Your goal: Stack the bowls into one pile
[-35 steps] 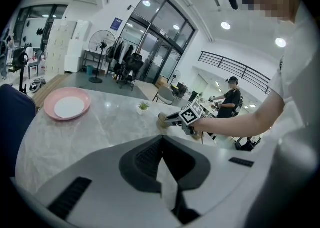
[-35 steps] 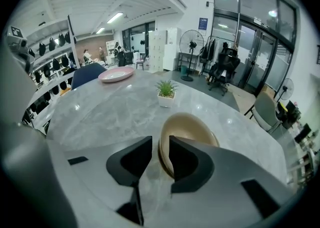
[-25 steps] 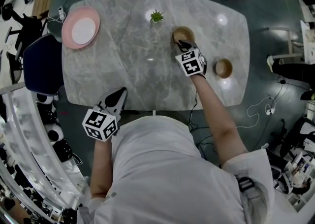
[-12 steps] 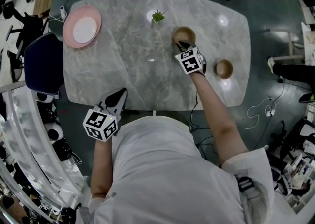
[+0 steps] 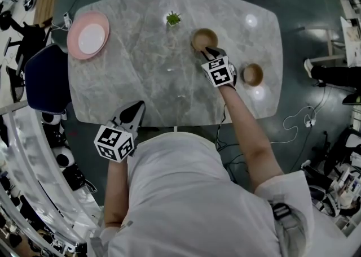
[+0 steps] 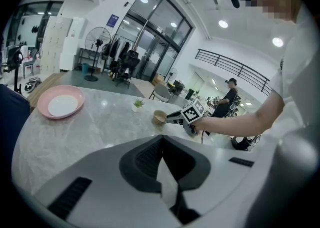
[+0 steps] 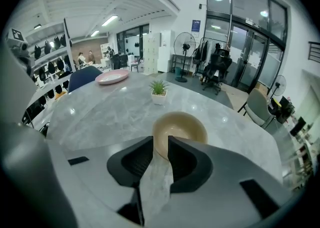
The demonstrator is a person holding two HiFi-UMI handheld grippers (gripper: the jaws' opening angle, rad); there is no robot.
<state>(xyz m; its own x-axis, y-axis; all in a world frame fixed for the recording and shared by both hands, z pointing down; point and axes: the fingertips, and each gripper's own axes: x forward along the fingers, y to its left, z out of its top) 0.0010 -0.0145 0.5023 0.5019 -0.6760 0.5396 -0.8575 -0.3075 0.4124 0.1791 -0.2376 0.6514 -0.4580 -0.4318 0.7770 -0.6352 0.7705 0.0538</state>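
My right tongs (image 5: pixel 206 52) reach out across the grey marble worktop (image 5: pixel 141 75) to the nearer of two tan bowls (image 5: pixel 203 39). Their jaws are opening, released and not pressing, with the near rim of that bowl standing in the gap between the tips. The bowl sits upright on the worktop, empty, just to the right of a small potted plant (image 5: pixel 173 19) in a white pot. The second tan bowl (image 5: pixel 252 73) stands by itself near the right edge of the worktop, apart from the first one and to the right of my right tongs, so the two bowls are not yet in one pile. My left tongs (image 5: pixel 137 107) hang at the near edge of the worktop in front of my body, well apart from both bowls, with the jaw tips clenched together on nothing. At the far left corner lies a pink plate (image 5: pixel 75 44) with a smaller white plate (image 5: pixel 91 38) on it, and a dark blue chair (image 5: pixel 45 78) stands beside that end.
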